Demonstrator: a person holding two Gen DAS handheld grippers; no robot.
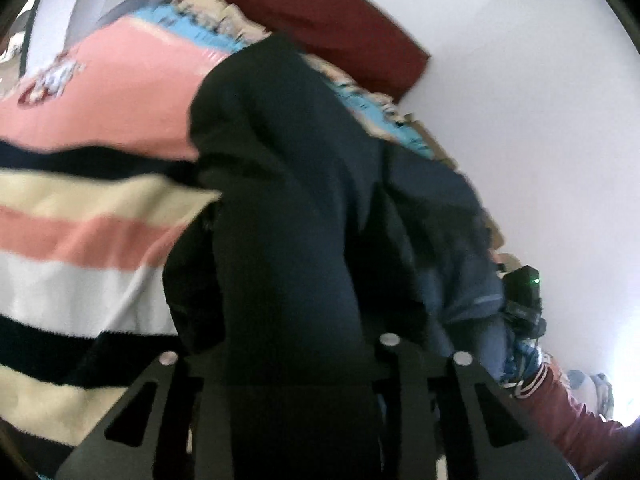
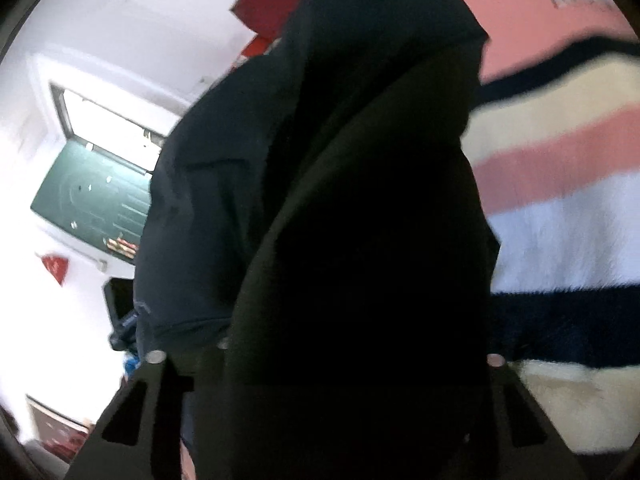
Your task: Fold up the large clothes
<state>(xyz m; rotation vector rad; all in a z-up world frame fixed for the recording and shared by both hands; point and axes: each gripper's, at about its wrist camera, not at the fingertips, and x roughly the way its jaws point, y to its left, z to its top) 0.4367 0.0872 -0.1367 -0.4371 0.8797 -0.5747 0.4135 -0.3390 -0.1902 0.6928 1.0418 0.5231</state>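
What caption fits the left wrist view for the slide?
Left gripper shut on a dark navy garment lifted over a striped blanket.

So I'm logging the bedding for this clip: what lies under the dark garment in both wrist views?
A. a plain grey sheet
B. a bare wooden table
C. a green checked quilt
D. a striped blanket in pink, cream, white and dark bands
D: beside the dark garment, the striped blanket shows pink, cream, white and dark bands, and the right wrist view shows the same stripes.
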